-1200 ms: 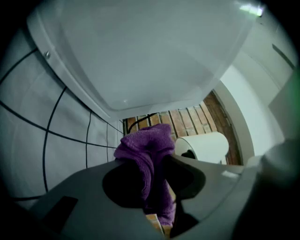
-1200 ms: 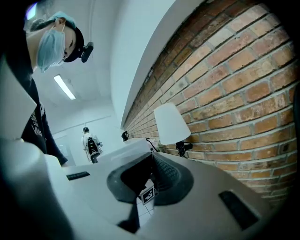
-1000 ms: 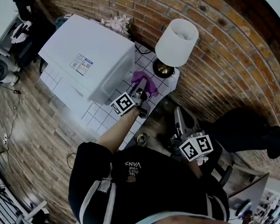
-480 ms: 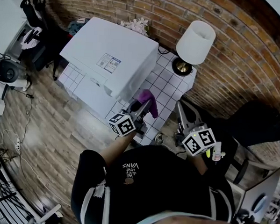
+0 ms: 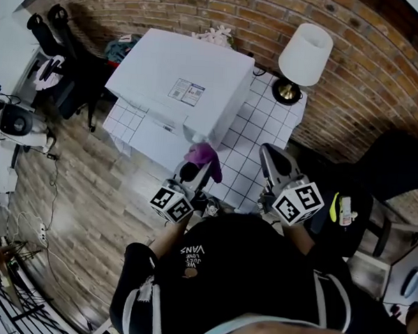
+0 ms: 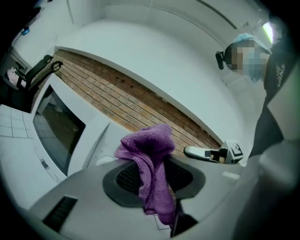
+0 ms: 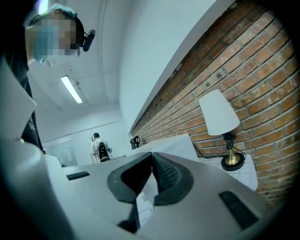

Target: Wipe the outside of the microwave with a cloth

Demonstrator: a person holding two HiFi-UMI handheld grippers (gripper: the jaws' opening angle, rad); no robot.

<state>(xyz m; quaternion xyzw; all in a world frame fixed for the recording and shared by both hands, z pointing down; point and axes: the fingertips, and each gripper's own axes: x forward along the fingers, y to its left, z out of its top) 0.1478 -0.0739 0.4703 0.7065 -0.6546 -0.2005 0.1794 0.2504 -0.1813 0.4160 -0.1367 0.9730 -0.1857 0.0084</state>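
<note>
Cloth: the purple cloth (image 5: pixel 204 158) is bunched between my left jaws, one end puffed up above them and the other hanging down past them.
Cloth's place: just off the microwave's near corner, over the front edge of the tiled table (image 5: pixel 256 141); I cannot tell whether it touches the casing.
Left gripper: my left gripper (image 5: pixel 194 174) has its jaws closed narrow on the cloth and points towards the microwave's door side.
Microwave: the white microwave (image 5: pixel 178 84) takes up the left part of the table, its back near the brick wall (image 5: pixel 367 80) and a printed label on its top.
Right gripper: my right gripper (image 5: pixel 274 159) has its jaws together at the tips with nothing between them. It hangs over the table's front edge, to the right of the cloth and apart from it.
Lamp: a white-shaded lamp (image 5: pixel 304 56) with a brass foot stands at the table's far right corner.
Floor: a wooden floor (image 5: pixel 75 184) lies to the left of the table.
</note>
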